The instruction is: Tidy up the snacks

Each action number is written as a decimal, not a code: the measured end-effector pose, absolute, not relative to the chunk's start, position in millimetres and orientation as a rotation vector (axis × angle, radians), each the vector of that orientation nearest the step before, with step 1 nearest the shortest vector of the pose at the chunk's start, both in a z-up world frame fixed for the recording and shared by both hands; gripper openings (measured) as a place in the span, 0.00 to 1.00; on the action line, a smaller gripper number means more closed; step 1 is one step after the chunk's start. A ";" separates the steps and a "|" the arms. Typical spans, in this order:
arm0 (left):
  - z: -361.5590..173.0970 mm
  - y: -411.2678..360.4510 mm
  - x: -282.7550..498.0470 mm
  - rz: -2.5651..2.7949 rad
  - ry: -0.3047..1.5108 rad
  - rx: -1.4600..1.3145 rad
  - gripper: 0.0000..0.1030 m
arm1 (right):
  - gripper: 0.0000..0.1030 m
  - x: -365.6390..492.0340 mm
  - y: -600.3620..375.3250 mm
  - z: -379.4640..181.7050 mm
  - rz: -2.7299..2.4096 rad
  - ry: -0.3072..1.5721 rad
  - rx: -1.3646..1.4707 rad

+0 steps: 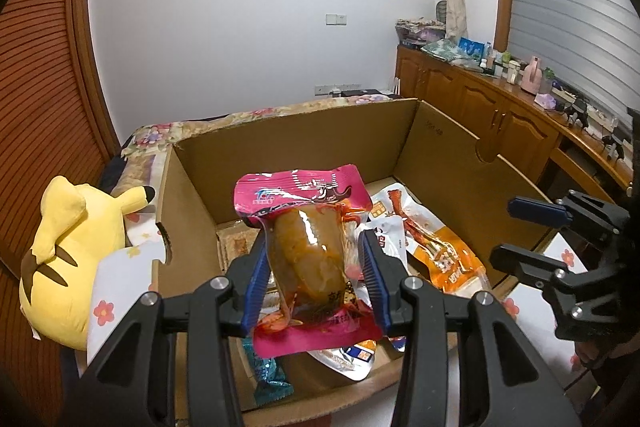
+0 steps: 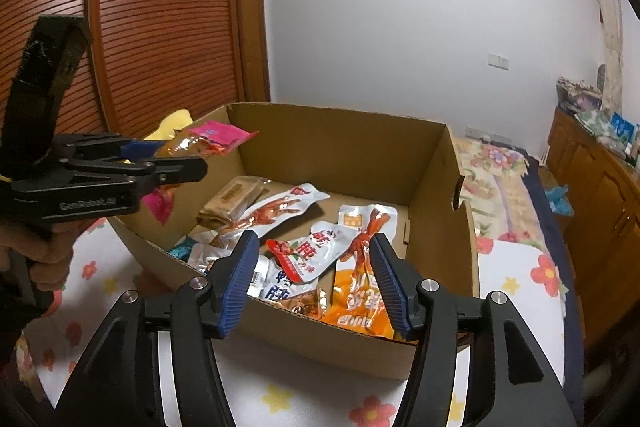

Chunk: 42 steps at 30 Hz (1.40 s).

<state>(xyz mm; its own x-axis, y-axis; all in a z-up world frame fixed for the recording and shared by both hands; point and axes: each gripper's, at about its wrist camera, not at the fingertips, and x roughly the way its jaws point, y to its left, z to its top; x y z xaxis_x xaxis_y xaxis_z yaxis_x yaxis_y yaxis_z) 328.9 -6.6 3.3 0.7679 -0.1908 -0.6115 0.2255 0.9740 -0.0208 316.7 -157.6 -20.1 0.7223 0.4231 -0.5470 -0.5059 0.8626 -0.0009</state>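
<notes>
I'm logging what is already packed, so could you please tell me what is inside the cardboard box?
Inside the box lie loose snack packets: an orange one, white ones printed with red, a brown bar and a teal wrapper. They overlap, so anything beneath them is hidden.

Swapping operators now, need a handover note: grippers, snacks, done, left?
Left gripper: shut on the pink snack pack, held above the cardboard box.
Right gripper: open, empty, at the box's near wall.
Done: several packs lie loose in the box, among them an orange pack, a white pack and a brown pack.
Left: place the pink pack, probably in the box.
</notes>
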 end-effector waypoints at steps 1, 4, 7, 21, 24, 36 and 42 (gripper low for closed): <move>2.6 -6.9 329.7 -0.223 0.660 0.055 0.42 | 0.59 316.6 -158.2 -20.5 0.516 0.567 -0.151; -0.2 -7.9 332.0 -0.211 0.669 0.053 0.43 | 0.60 315.6 -159.7 -21.6 0.515 0.571 -0.148; -2.6 -9.2 331.1 -0.207 0.679 0.054 0.48 | 0.62 313.8 -161.4 -20.7 0.511 0.569 -0.144; 17.7 -9.5 282.1 -0.191 0.596 0.067 0.56 | 0.67 282.9 -163.1 -5.5 0.490 0.544 -0.130; 23.0 -8.2 263.6 -0.178 0.569 0.071 0.59 | 0.69 271.4 -165.0 0.9 0.480 0.530 -0.124; 55.7 -9.4 190.1 -0.135 0.418 0.135 0.71 | 0.74 221.8 -172.1 29.1 0.434 0.458 -0.112; 67.2 -8.6 162.8 -0.100 0.372 0.125 0.89 | 0.77 200.5 -172.4 42.5 0.415 0.419 -0.110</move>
<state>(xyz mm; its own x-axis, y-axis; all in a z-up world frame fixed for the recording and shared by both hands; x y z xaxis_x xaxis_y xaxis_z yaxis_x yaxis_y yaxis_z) 162.8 -8.6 67.2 0.9266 -0.0744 -0.3685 0.1204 0.9873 0.1033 200.5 -172.4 42.5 0.8313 0.3683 -0.4164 -0.4128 0.9106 -0.0187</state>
